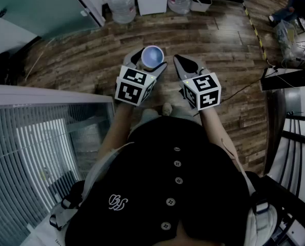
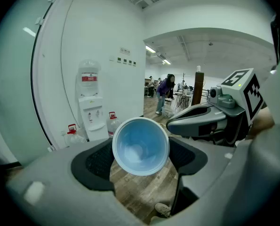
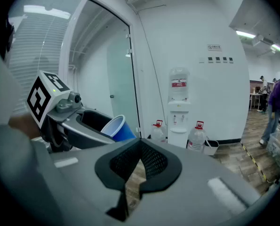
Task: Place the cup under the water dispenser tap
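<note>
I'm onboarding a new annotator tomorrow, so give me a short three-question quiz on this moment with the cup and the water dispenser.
1. Multiple choice: what is the left gripper shut on? A) a glass mug B) the blue cup C) nothing
2. True or false: the right gripper is shut with nothing between its jaws.
3. Short answer: is the blue cup under the water dispenser tap yet?
Key: 1 B. 2 True. 3 No; the water dispenser stands far off, against the white wall.
</note>
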Action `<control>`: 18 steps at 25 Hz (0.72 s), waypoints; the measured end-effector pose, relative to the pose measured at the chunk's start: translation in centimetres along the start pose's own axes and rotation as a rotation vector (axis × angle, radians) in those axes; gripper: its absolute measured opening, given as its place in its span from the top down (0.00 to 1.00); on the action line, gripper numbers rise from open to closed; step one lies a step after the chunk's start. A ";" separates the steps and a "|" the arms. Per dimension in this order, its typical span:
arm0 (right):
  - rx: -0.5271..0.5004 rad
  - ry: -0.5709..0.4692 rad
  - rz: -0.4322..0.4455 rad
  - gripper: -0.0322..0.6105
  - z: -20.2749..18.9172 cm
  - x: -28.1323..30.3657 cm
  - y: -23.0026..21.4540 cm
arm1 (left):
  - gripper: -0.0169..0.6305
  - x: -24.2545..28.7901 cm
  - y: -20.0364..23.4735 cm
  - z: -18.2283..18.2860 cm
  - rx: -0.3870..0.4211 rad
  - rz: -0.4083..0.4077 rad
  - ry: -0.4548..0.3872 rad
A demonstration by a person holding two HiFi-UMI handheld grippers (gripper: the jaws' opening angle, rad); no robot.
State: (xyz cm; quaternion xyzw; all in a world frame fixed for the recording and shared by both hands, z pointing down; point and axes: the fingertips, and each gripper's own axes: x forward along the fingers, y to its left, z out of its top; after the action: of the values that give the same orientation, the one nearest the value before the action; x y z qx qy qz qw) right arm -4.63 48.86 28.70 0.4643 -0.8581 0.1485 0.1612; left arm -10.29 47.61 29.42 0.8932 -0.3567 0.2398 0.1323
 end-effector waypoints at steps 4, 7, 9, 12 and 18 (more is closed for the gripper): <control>-0.012 0.000 -0.003 0.95 0.3 0.6 -0.5 | 0.41 0.6 0.2 0.7 0.019 -0.002 0.011; -0.011 -0.002 -0.006 0.95 0.1 0.4 -0.7 | 0.41 0.7 0.1 0.6 0.029 0.000 0.020; -0.010 -0.003 -0.007 0.95 0.0 0.3 -0.8 | 0.41 0.7 0.0 0.5 0.027 0.001 0.023; -0.012 -0.002 -0.007 0.95 0.0 0.5 -0.8 | 0.41 0.8 0.1 0.3 0.018 -0.004 0.025; -0.014 -0.002 -0.009 0.95 0.0 0.7 -0.9 | 0.41 1.0 0.0 0.1 0.015 -0.013 0.038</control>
State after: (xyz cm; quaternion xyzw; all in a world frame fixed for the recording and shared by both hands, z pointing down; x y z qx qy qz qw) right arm -4.23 47.89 29.12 0.4674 -0.8571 0.1414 0.1642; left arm -9.60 47.04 29.83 0.8916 -0.3466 0.2586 0.1342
